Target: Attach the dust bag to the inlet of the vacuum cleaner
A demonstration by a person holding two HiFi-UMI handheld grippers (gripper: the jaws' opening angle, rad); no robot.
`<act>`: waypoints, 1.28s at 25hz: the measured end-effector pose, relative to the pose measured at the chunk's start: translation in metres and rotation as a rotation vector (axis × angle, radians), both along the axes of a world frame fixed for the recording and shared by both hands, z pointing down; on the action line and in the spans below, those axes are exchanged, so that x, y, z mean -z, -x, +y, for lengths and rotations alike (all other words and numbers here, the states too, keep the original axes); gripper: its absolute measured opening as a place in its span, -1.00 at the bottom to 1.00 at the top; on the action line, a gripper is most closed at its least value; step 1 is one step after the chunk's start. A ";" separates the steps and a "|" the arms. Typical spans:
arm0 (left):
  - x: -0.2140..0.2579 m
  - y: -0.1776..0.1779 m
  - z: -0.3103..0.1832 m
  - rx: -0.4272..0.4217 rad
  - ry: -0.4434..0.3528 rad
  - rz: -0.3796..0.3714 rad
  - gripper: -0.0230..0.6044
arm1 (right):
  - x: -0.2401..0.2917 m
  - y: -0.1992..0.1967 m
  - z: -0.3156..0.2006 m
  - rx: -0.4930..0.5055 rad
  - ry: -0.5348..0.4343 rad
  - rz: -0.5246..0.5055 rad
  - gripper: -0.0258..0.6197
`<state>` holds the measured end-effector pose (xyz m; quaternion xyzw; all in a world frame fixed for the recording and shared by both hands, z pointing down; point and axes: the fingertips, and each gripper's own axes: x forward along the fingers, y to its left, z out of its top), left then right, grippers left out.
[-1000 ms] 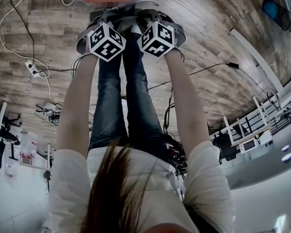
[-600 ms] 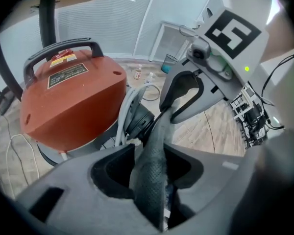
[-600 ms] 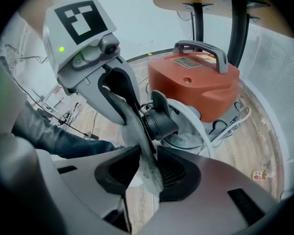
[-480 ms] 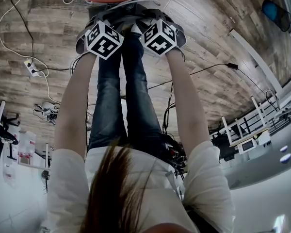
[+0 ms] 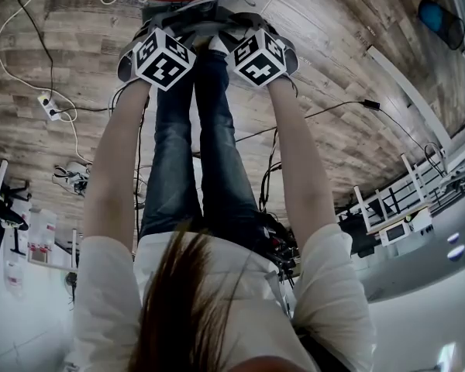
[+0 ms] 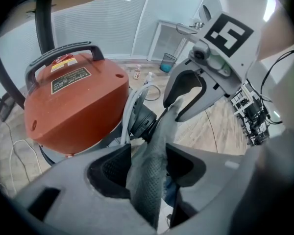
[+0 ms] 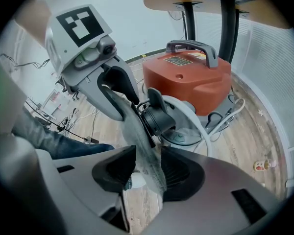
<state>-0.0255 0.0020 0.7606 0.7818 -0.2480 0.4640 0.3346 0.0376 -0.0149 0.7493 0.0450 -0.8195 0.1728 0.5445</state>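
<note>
At the far left of the head view, a power strip (image 5: 46, 107) with a white cable is lying on the wooden floor (image 5: 62, 45), well away from the work. The person is bending over with both arms stretched down, so the two tools are meeting just in front of the vacuum cleaner (image 6: 73, 102), which is sitting on the floor.

The left gripper (image 6: 149, 168) is pointing steeply down toward the black inlet (image 6: 143, 122) on the machine's side. Its jaws have just been opening and are now standing wide. A fold of the grey dust bag (image 6: 149, 190) is hanging in the gap between them, leaning near the left pad, but nothing is pinching it.

In the middle, the dust bag is running from the grippers up to the inlet, its upper end lying against the black collar. Whether its mouth is fully seated there cannot be told, because the cloth is covering the joint. It seems the two tools are flanking the bag so that each could pull one side of its mouth over the collar.

The right gripper (image 7: 144, 168) is mirroring the left, coming in from the other side of the same cloth. Its jaws have also just been opening and are almost as wide as they go. The bag is draping between them, close to the right pad, and is not being clamped.

Letting go on both sides at once is probably meant either to leave the bag on the inlet or to take a fresh hold nearer its mouth.
</note>
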 end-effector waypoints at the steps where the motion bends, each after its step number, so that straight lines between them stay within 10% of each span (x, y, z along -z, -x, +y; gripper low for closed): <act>1: 0.001 -0.001 0.000 0.004 0.001 0.000 -0.24 | 0.001 0.000 0.000 -0.004 -0.004 -0.004 -0.41; 32: 0.044 -0.009 0.006 0.111 -0.151 0.017 -0.46 | 0.042 -0.007 0.008 -0.263 -0.112 -0.097 -0.58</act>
